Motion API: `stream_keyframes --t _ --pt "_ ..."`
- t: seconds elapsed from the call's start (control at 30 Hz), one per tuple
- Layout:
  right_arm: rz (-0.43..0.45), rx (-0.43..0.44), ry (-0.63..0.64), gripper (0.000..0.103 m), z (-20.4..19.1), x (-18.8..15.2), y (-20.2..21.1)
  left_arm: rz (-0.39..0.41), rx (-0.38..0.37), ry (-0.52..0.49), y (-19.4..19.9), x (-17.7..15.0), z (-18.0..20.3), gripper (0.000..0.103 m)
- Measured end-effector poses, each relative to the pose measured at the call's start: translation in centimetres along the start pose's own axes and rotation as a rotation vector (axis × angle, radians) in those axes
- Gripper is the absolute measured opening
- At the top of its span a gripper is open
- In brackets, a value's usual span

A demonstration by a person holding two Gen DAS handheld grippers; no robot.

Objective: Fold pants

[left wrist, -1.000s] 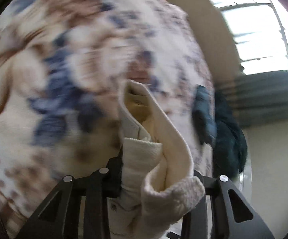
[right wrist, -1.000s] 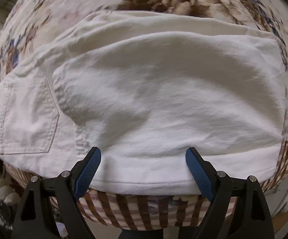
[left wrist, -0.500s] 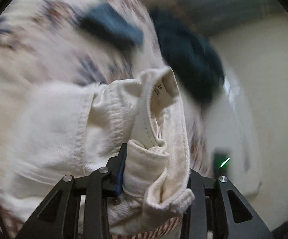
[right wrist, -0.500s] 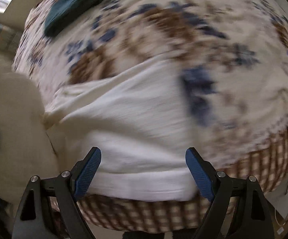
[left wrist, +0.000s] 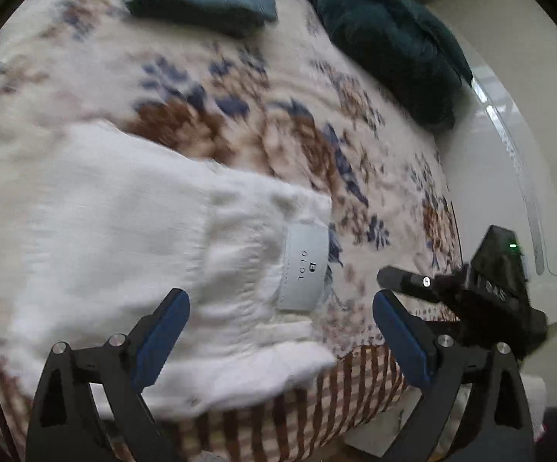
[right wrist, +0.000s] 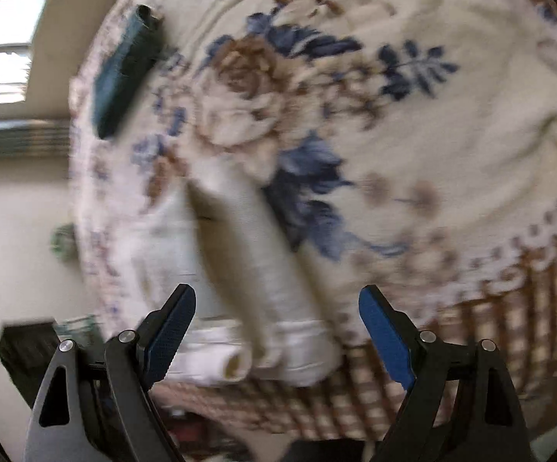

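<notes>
A floral blanket (left wrist: 263, 88) in cream, brown and blue covers the bed and fills most of both views; its near edge turns to a brown check border (right wrist: 509, 308) that hangs over the side. The white pants (left wrist: 132, 238) lie folded on the blanket at that near edge, on the left half of the left wrist view, with a grey label (left wrist: 303, 265) facing up at their right end. In the right wrist view the pants (right wrist: 240, 292) appear as a narrow folded bundle running from the middle of the blanket down to the near edge, their rolled end just above the check border.

A dark teal heap (left wrist: 390, 46) sits at the far right corner of the bed, and a flat folded teal cloth (left wrist: 201, 4) lies far and left of it, well apart from the pants. The same folded cloth (right wrist: 124, 69) shows at the far left in the right wrist view.

The left gripper (left wrist: 280, 331) hovers over the pants' near right end, jaws spread wide and holding nothing. The right gripper (right wrist: 276, 335) hangs over the rolled end, its jaws likewise wide apart and empty. The right gripper's black body (left wrist: 486, 288) shows at the right of the left wrist view, beside the bed edge, with a small green light (left wrist: 513, 246) on it.
</notes>
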State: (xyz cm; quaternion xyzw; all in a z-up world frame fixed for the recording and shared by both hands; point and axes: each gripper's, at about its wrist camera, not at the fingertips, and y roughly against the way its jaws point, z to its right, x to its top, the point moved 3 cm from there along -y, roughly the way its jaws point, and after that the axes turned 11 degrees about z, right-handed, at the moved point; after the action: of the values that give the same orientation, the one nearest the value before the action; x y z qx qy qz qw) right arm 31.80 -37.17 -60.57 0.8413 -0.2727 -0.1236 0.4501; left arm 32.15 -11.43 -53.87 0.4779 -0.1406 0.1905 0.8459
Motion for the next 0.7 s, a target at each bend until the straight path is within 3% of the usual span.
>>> stream_keyframes --t 0.1,0.23,0.43,0.47,0.5,0.53,0.6,0.7 --pt "-0.044 0.097 0.020 0.089 -1.7 -0.2 -1.3 0.039 0.094 0.029 2.2 0.7 -2.7 0.098" --pt "-0.114 0.107 0.112 0.089 -3.4 -0.9 -4.1 0.084 0.303 0.067 4.6 1.2 -8.3 0.098" --pt "-0.165 0.148 0.258 0.087 -6.9 -2.6 -9.5 0.134 0.486 0.150 5.7 1.4 -13.8 0.098" --pt "-0.171 0.122 0.278 0.074 -7.3 -3.0 -10.4 0.160 0.538 0.127 5.9 1.5 -13.9 0.098" --pt "-0.177 0.105 0.302 0.043 -7.8 -3.4 -10.8 0.185 0.587 0.090 6.1 1.7 -13.8 0.098" --pt "-0.159 0.072 0.347 0.040 -8.6 -3.6 -10.8 0.196 0.608 0.066 6.2 1.8 -13.9 0.098" --pt "-0.102 0.048 0.445 0.024 -10.2 -4.3 -9.8 0.201 0.624 0.026 6.3 2.1 -13.6 0.098" --pt "-0.026 0.057 0.471 0.019 -12.0 -5.0 -7.0 0.201 0.618 -0.018 5.8 3.0 -13.0 0.098"
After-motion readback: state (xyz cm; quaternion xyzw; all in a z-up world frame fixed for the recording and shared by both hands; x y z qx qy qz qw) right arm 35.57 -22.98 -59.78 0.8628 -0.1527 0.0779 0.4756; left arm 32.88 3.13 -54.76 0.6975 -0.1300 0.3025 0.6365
